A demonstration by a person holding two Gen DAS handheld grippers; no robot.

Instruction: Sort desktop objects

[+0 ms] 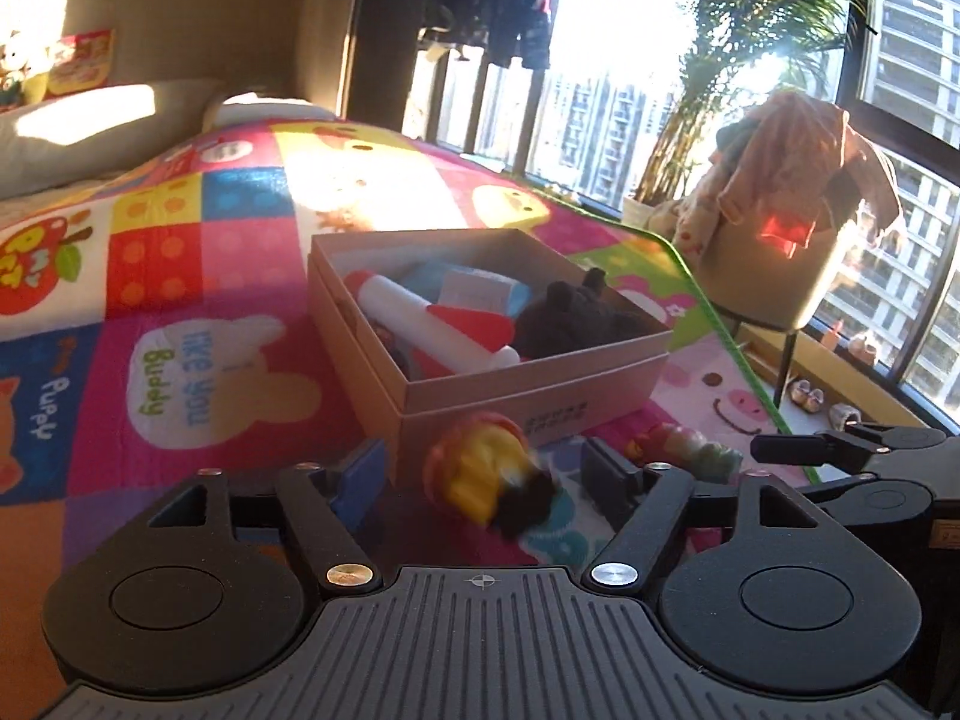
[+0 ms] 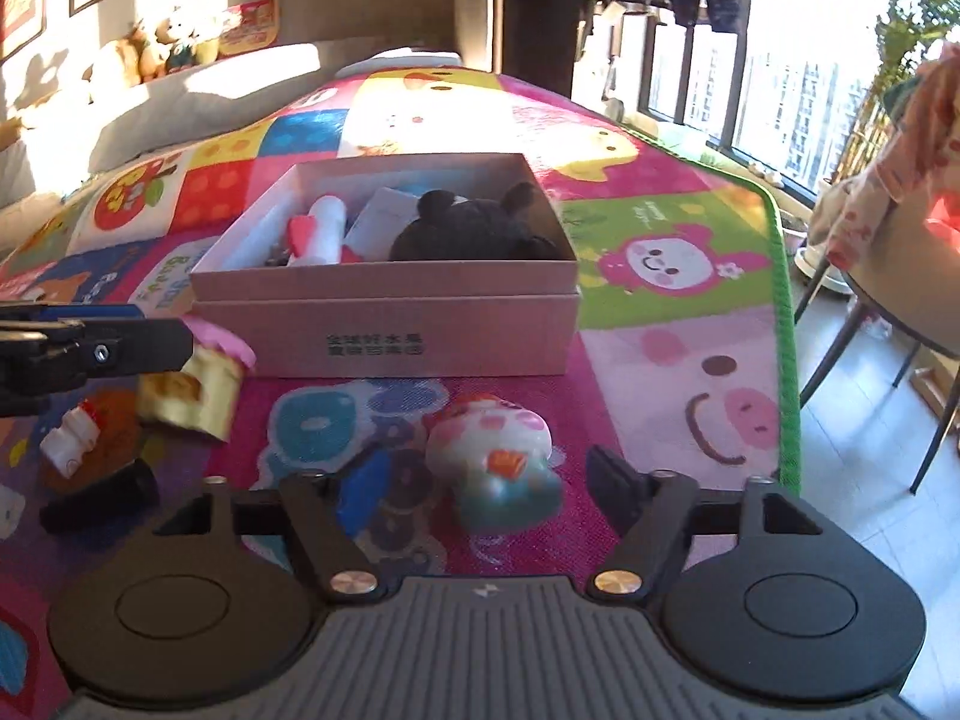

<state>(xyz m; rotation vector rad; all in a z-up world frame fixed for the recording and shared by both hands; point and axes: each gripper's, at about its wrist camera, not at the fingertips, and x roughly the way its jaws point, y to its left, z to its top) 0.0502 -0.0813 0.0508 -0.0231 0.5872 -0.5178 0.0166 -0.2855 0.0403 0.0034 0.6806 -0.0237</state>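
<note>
An open cardboard box [image 1: 528,402] [image 2: 384,324] stands on the colourful mat and holds a white and red tube [image 1: 432,318], a black plush [image 1: 576,318] [image 2: 474,228] and a blue packet. My left gripper [image 1: 486,474] is open; a blurred yellow and pink toy [image 1: 480,468] [image 2: 198,384] lies between its fingers, untouched. My right gripper [image 2: 486,474] is open around a white and teal figurine [image 2: 498,456] on the mat, which also shows in the left wrist view [image 1: 690,450].
The mat [image 2: 678,228] ends at a green edge on the right. Beyond it stands a chair [image 1: 774,252] with clothes. A small white and red toy [image 2: 72,438] and a black cylinder [image 2: 102,498] lie at the left.
</note>
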